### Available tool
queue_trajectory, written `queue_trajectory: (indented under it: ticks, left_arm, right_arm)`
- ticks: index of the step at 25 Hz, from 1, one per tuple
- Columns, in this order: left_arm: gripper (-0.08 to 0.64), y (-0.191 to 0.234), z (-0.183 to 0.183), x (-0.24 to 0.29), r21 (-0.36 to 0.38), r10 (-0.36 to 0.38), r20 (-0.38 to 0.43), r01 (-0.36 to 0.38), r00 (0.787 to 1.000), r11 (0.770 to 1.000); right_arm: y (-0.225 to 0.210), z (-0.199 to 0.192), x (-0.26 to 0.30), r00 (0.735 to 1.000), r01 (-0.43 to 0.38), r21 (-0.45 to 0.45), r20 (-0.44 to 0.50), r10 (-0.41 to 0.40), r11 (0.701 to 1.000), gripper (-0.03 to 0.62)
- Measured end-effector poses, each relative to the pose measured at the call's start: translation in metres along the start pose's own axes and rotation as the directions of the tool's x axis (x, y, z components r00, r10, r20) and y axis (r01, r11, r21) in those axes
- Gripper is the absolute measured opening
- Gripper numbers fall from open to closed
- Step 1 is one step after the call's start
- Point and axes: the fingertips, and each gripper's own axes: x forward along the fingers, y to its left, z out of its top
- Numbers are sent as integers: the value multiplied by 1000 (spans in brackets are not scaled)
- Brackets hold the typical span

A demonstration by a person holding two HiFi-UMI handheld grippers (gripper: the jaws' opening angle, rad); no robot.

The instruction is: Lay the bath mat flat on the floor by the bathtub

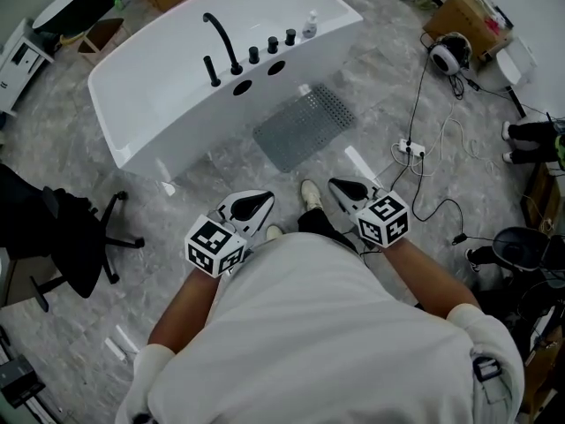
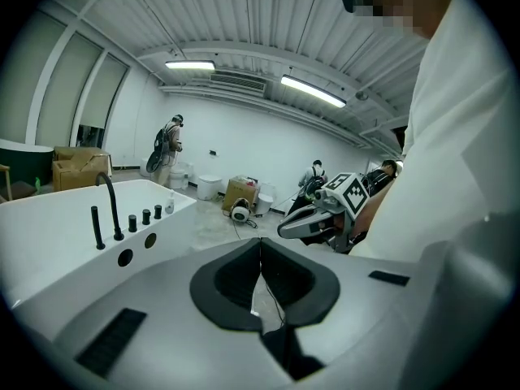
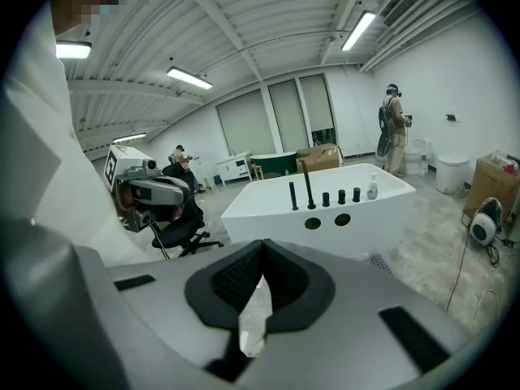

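Nearest to the camera is the person's white shirt (image 1: 335,343), with both forearms stretched forward from it. The left gripper (image 1: 250,207) is held low in front of the body. Its own view shows the two dark jaws brought together, tips touching, and nothing is between them. The right gripper (image 1: 347,190) is held just beside it at the same height. Its jaws are also together at the tips and hold nothing; only the pale floor shows through the small gap under the tips. Between the two grippers one white shoe (image 1: 310,194) of the person stands on the grey marbled floor (image 1: 221,162).

A little farther lies the bath mat (image 1: 305,126), grey and with a pattern of small holes. It is spread flat on the floor just beside the long wall of the bathtub (image 1: 177,122), apart from both grippers. The bathtub is white. On its rim stand a black curved faucet (image 1: 221,38) and a row of black knobs, and a small bottle (image 1: 310,26) stands at the rim's far end.

At the left side of the floor is a black office chair (image 1: 75,228). At the right side a white power strip (image 1: 409,148) lies with its cables, and beyond it are headphones (image 1: 452,53) and a cardboard box (image 1: 468,16).
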Motion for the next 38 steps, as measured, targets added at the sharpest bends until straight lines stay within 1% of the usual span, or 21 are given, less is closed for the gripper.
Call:
queue_trajectory:
  ticks: [6,12,25,38]
  left_arm:
    - [18,-1,1,-9,-11,9,30,-9,1000,1000]
    - [18,-9,-6,-16,6,3,18,-3,1000,1000]
    - [18,-9,-14,-29,-11,27,20,-26,999,1000]
    - [18,-8,-21,-31,-26,26,13,-26,1000,999]
  right_arm:
    - [12,5,-7,1000,7,-9,26,-7,1000,9]
    - [19,4,-9,999,11,-5,33,-11,1000,9]
    - [34,7,-2,999,-16,-26,41,17,1000,9]
    - [40,7,1,999,-21,-20,43,22,1000,9]
